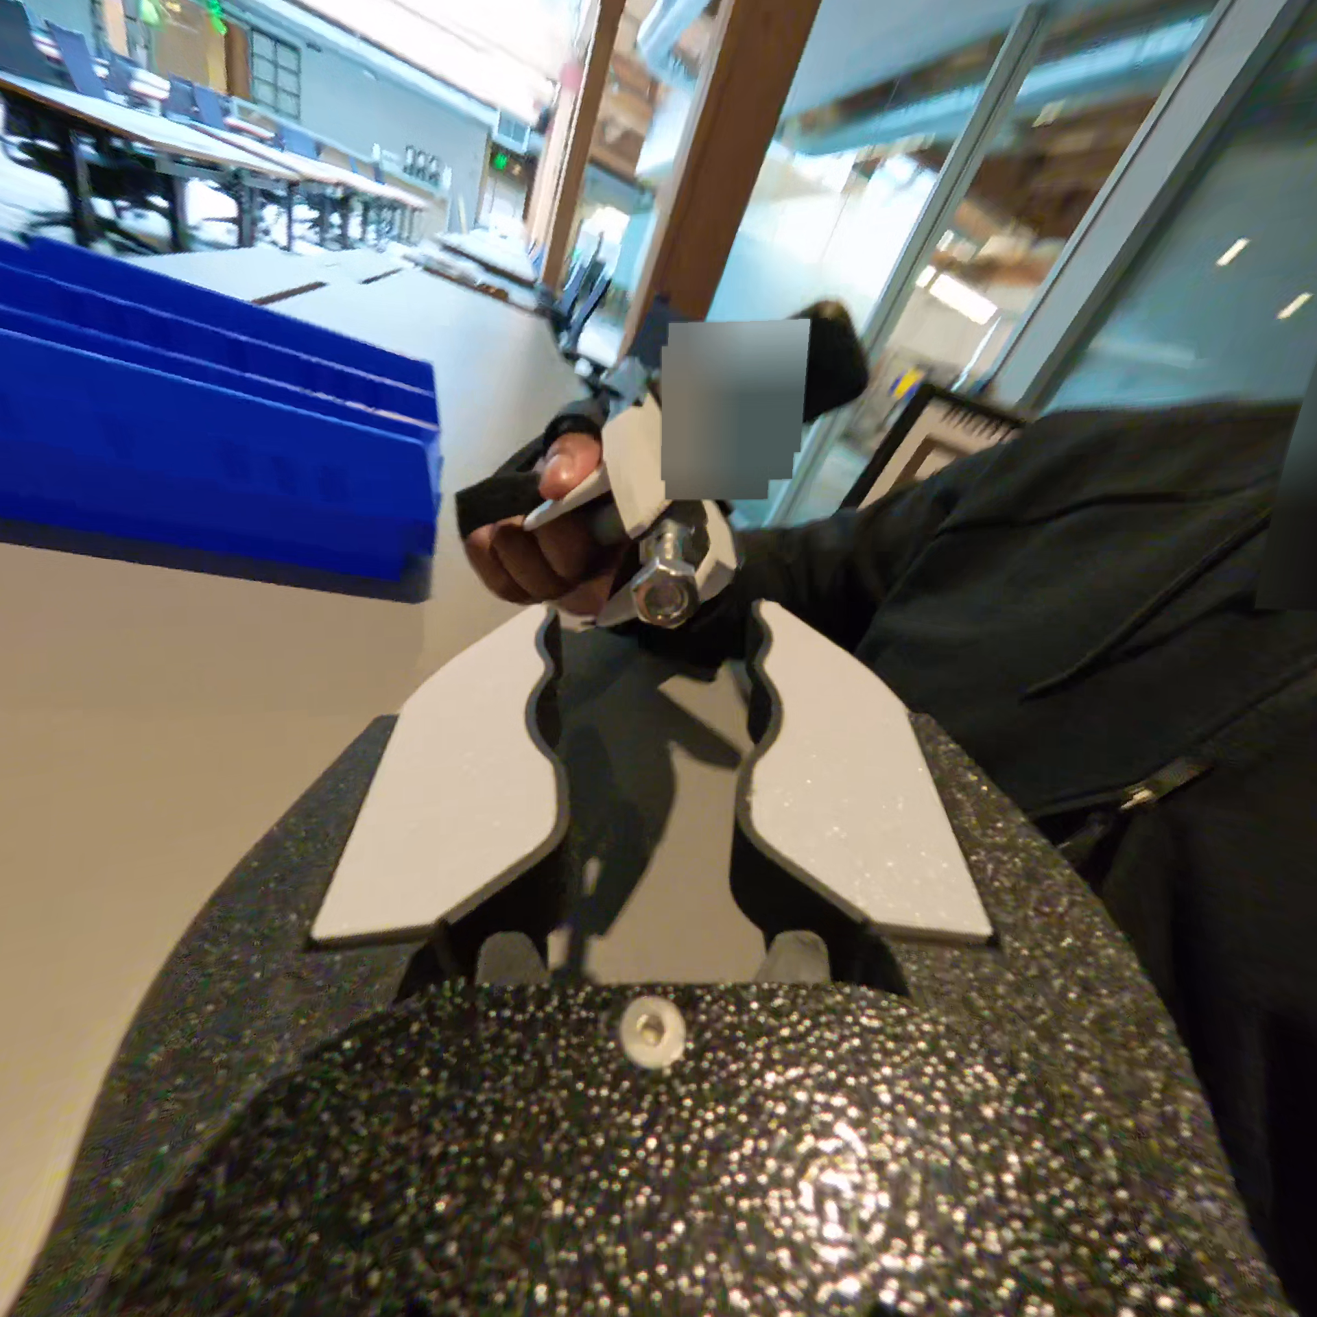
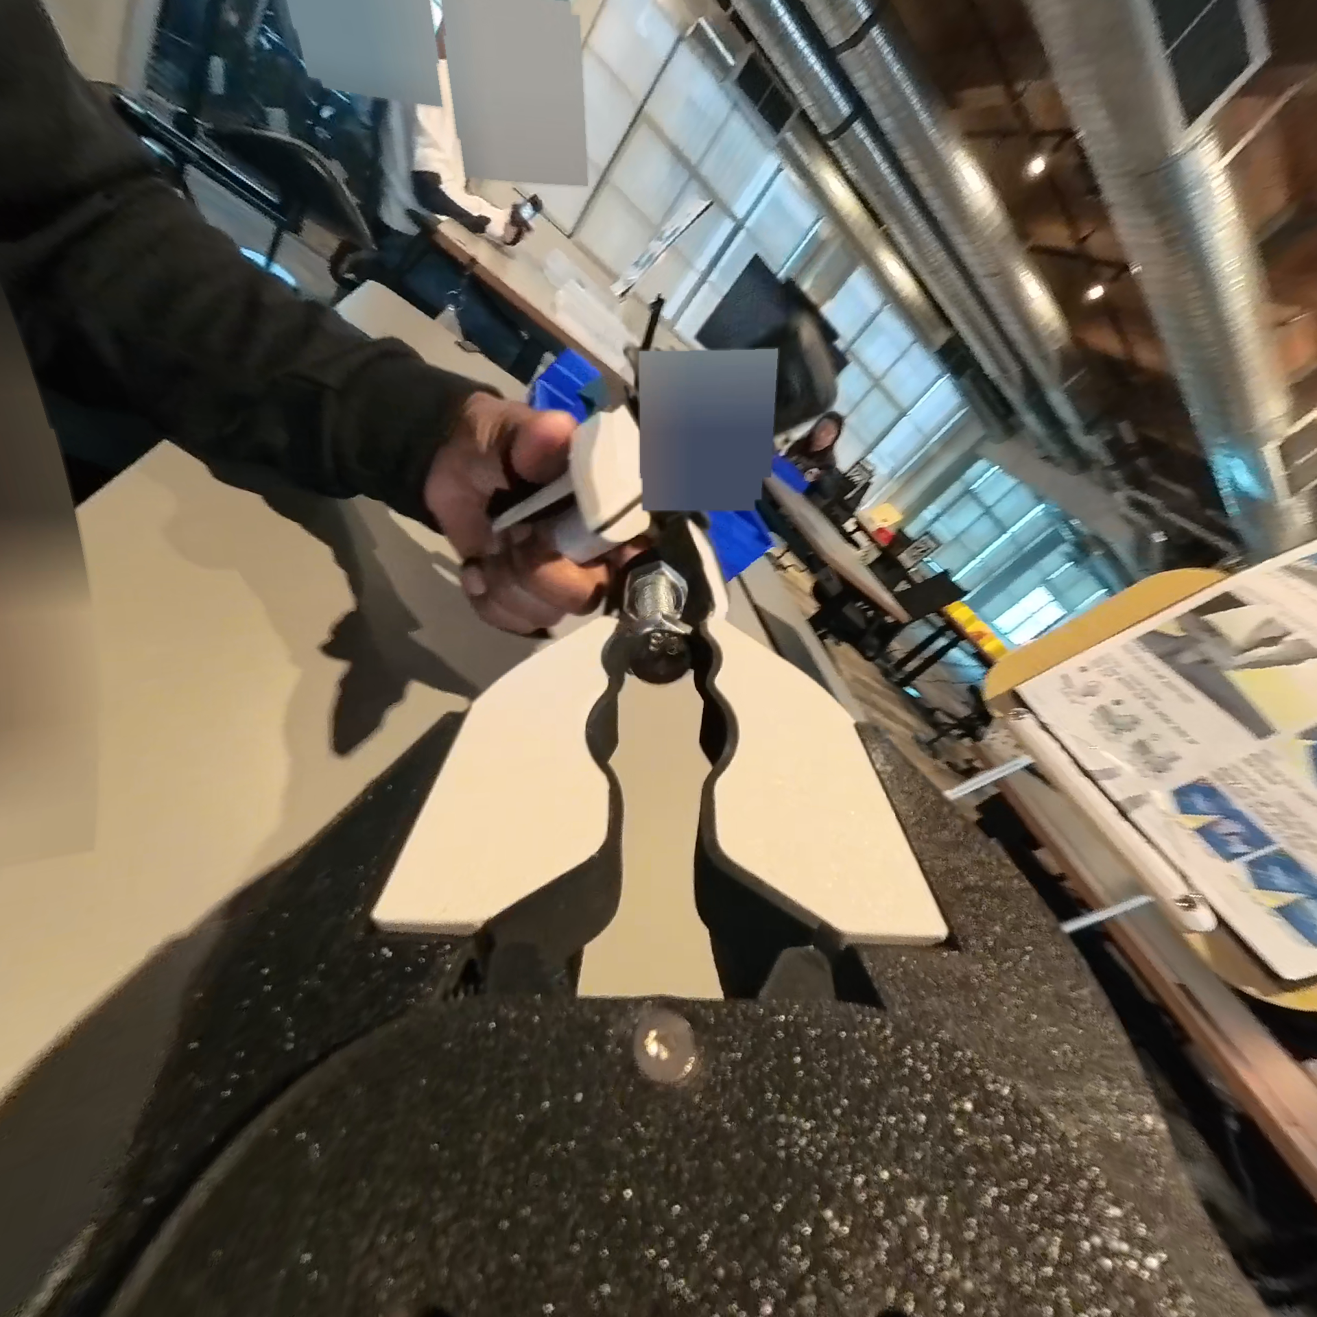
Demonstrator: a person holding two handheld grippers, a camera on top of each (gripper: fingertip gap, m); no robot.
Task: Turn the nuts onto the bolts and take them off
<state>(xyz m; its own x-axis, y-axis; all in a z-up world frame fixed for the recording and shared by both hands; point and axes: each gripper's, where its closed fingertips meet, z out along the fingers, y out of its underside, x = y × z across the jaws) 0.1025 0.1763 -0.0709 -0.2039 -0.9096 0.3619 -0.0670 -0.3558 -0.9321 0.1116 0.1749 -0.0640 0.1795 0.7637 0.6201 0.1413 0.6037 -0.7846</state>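
Note:
A silver bolt [image 2: 652, 600] is held in the air above the beige table [image 2: 214, 641]. My right gripper [image 2: 656, 659] is shut on its dark head. A hex nut [image 2: 656, 574] sits on the threads at the far end. In the left wrist view the nut [image 1: 666, 595] faces the camera with the bolt's end in its middle. My left gripper [image 1: 656, 616] is open, with its tips just short of the nut and a wide gap either side. The right gripper [image 1: 666, 549] shows behind the nut, held by a hand [image 1: 541, 556].
Stacked blue bins [image 1: 214, 427] stand on the table [image 1: 142, 713] to the left. A person's dark jacket [image 1: 1069, 641] fills the right of the left wrist view. A board with printed sheets [image 2: 1176, 748] lies at the right. Other tables and people are farther back. My two grippers' fingertips are within a few centimetres of each other.

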